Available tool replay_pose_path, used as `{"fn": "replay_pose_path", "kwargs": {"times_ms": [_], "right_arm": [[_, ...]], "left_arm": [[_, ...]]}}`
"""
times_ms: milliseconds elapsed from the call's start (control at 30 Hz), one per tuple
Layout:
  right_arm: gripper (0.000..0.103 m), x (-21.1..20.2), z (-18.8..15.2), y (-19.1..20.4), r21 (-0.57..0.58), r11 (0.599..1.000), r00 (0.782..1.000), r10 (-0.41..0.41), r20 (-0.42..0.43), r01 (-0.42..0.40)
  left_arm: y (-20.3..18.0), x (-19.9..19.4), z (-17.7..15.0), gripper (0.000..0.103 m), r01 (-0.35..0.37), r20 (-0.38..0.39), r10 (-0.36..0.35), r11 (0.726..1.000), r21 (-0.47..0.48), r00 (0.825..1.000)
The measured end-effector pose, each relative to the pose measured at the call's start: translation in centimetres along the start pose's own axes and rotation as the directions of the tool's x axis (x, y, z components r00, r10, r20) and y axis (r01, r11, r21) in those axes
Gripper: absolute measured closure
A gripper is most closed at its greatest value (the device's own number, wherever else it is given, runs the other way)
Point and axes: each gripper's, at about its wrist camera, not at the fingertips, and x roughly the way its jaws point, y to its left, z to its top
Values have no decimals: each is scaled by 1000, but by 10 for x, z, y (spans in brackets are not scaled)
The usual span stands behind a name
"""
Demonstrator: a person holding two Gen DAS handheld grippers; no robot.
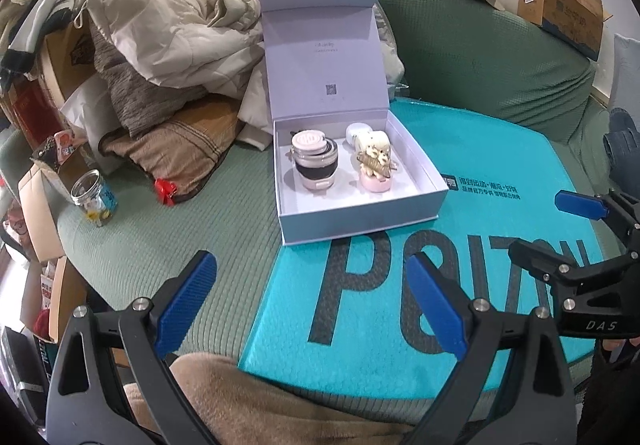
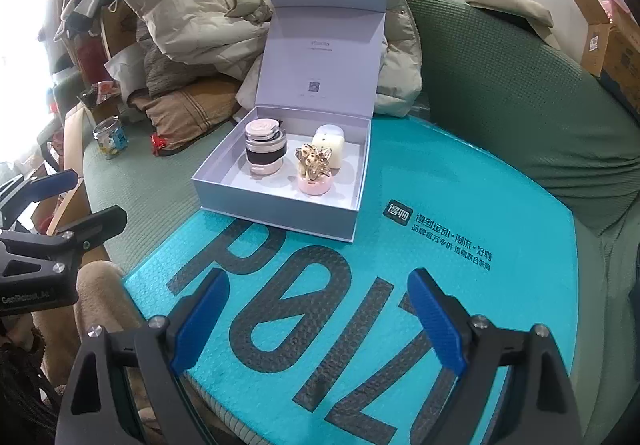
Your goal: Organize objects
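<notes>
Left wrist: figurine hides white block.

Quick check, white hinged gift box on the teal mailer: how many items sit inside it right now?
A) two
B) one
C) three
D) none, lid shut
C: the white hinged gift box stands open, holding a pink jar with a dark band, a pink-based gold figurine and a cream cube-shaped item behind the figurine.
</notes>
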Motion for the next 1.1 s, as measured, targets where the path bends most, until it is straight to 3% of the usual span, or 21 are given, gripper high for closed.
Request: {"fn": "replay_pose_path", "kwargs": {"times_ms": [267, 800, 1100], "right_arm": [[11, 0, -8, 0, -5, 1000, 1000, -5, -3, 5], [11, 2, -13, 1, -14, 1000, 1000, -9, -21, 8], [11, 5, -12, 3, -24, 1000, 1000, -3, -30, 3]], "left_arm": [[3, 0, -9, 7, -16, -16, 15, 999, -30, 1000], [-5, 2, -15, 7, -3, -28, 4, 1000, 5, 1000], [4, 4, -18, 7, 12, -50, -14, 999, -36, 999]]}}
